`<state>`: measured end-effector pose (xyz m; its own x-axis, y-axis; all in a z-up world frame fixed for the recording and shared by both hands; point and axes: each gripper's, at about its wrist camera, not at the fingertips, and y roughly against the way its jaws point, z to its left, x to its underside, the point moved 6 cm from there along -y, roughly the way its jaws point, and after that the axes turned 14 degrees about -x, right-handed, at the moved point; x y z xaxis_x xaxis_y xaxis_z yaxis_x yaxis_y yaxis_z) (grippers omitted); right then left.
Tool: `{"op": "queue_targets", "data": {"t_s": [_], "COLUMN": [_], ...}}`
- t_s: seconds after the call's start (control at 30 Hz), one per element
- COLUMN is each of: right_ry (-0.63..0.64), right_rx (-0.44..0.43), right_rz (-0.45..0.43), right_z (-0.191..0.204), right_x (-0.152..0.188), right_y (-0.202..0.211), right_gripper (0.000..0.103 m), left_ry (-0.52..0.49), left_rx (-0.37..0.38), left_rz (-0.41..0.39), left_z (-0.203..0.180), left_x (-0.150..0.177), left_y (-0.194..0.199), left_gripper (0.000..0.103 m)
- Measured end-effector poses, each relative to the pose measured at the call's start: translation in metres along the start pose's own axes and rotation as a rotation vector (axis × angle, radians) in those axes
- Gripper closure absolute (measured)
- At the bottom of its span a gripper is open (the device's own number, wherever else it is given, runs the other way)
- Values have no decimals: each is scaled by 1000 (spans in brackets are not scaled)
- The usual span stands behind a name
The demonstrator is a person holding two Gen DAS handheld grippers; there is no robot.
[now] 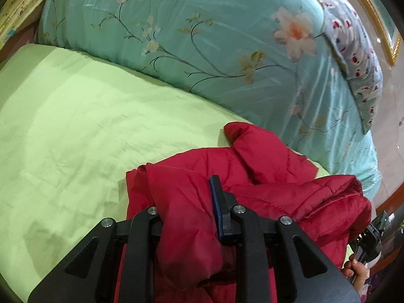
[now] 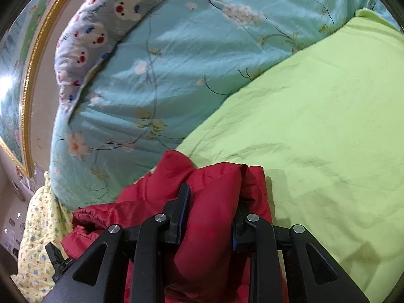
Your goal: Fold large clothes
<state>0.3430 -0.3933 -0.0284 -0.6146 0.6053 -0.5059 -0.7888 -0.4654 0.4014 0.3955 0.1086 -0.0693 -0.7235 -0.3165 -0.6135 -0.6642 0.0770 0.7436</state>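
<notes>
On the green sheet, beside the floral quilt, the red jacket bunches, clamped by left gripper and right gripper; slick padding could slip free.

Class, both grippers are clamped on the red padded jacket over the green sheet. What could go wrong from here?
1. The puffy red quilted jacket is bunched in both jaws, so slick fabric may slip out.
2. It hangs crumpled, so laying it on the light green bedsheet could trap creases.
3. The turquoise floral quilt lies close behind; a sleeve might land on it.
</notes>
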Motion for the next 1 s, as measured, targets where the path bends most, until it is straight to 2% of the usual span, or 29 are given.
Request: {"op": "queue_targets", "data": {"t_s": [0.27,0.4,0.47,0.6,0.7,0.8,0.93,1.0], "right_ry": [1,2,0,4,-3,1,6,6], "right_rx": [58,82,77,72,67,69,75,73], "right_rz": [3,20,22,20,15,14,17,22], "right_z": [-16,-20,-22,-23,-24,-22,-21,-20], "right_x": [-4,-6,-6,-4,-5,-5,-5,-6], "right_y": [-23,-30,-32,-33,-33,-34,-34,-33], "right_gripper": [77,77,77,77,76,74,74,74], "left_ry": [-5,16,17,30,26,-38,-208,-288], "left_rx": [-24,-3,20,16,36,86,133,112], "left_rz": [22,47,37,-45,-134,-142,-48,-14], "left_z": [-6,-4,-1,12,14,-6,-58,-82], "left_x": [-9,-11,-10,-9,-6,8,52,74], "left_y": [-26,-19,0,51,93,110,97,82], "left_gripper": [81,79,75,56,54,54,54,54]}}
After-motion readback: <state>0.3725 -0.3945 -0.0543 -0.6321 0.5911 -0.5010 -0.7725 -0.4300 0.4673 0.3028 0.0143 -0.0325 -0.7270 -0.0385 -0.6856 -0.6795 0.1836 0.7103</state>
